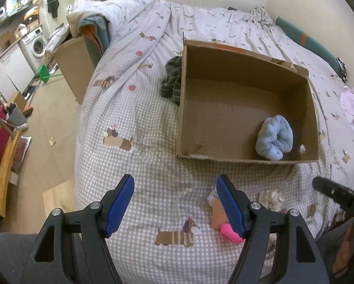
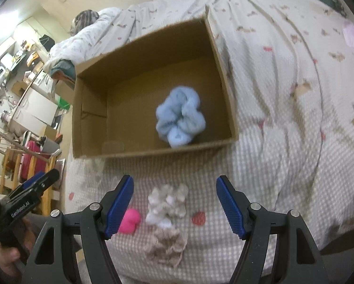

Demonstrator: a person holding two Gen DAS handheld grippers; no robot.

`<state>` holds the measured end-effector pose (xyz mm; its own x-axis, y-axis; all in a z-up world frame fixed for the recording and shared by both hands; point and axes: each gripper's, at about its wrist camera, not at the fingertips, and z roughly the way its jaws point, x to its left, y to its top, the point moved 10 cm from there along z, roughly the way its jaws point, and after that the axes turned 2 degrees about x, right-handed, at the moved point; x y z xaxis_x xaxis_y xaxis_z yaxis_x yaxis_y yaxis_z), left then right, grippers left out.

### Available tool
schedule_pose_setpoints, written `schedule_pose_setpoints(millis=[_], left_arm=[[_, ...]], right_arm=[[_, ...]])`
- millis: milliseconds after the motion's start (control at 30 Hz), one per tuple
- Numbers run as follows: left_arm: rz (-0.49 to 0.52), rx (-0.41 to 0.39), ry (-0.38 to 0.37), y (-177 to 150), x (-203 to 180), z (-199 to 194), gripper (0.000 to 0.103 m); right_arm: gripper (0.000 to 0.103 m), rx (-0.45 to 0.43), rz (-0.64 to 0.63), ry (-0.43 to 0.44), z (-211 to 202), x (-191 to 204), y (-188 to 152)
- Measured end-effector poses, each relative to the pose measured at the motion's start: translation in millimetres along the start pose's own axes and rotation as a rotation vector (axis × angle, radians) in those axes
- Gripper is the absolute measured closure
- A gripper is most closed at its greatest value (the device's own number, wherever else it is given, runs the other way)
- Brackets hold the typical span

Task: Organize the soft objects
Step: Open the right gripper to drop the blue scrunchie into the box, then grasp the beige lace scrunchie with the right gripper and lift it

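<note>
Light-blue fluffy sock bundle (image 2: pixel 180 117) lies inside cardboard box (image 2: pixel 89 108) on bed. Right gripper (image 2: pixel 174 203) spread wide, empty, above white-beige sock (image 2: pixel 166 209); pink item (image 2: pixel 129 221) just beside. Left gripper (image 1: pixel 174 204) also released. Likely step: next pick. Needs descent, straddling the sock, squeeze.

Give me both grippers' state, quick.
Left gripper: open, holding nothing.
Right gripper: open, empty, above the white fluffy item.
</note>
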<state>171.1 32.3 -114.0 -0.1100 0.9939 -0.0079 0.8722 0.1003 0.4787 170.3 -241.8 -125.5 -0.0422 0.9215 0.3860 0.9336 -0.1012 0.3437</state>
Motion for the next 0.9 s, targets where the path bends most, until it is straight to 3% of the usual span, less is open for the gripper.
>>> schedule_pose_setpoints(millis=[167, 433, 633, 900], left_arm=[[-0.017, 0.036, -0.016, -11.1, -1.8, 3.6, 0.033], [-0.005, 0.125, -0.037, -28.9, -9.1, 17.2, 0.033], [-0.006, 0.141, -0.041, -30.4, -13.1, 21.8, 0.033], [-0.051, 0.166, -0.066, -29.8, -6.7, 26.6, 0.033]], right_arm=[[0.026, 0.072, 0.031, 0.026, 7.9, 0.3, -22.3], [0.026, 0.268, 0.036, 0.111, 35.2, 19.7, -71.4], [0.026, 0.433, -0.074, 0.021, 69.5, 32.2, -113.4], [0.029, 0.495, -0.084, 0.0, 88.3, 34.8, -125.6]])
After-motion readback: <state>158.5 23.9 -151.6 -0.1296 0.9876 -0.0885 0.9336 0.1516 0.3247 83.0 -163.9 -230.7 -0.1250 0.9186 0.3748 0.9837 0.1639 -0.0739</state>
